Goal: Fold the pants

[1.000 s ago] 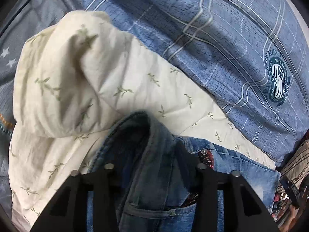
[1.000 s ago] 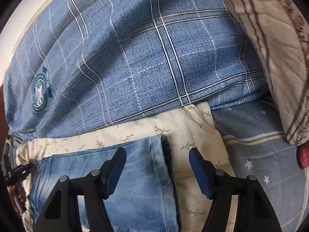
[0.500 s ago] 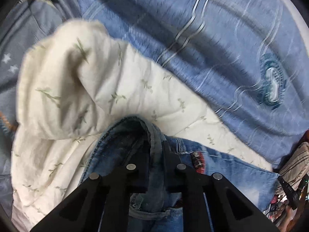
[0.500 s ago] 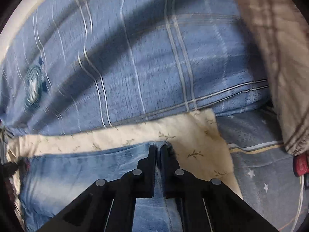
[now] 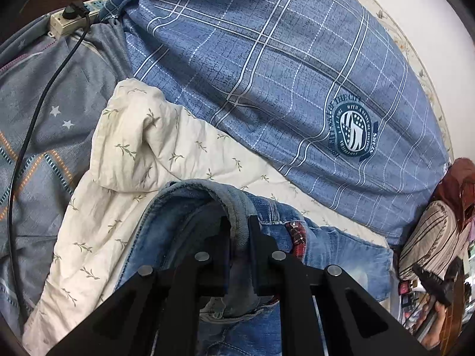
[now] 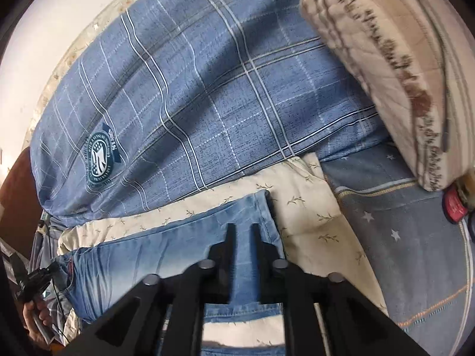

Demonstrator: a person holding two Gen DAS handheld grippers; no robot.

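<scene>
Blue denim pants lie across a cream leaf-print quilt on a bed. My left gripper is shut on the folded waistband, which arches up over its fingers. In the right wrist view the leg end of the pants runs left from my right gripper. Its jaws are opening slightly, with the denim hem still pinched between the pads and raised off the quilt.
A blue plaid duvet bulges behind the pants. A power strip with a black cable lies at the far left. A beige quilted pillow and a red object sit on the right.
Both grippers went from open around the denim to closed on it. Both have since risen, lifting the waistband and the hem off the quilt.
</scene>
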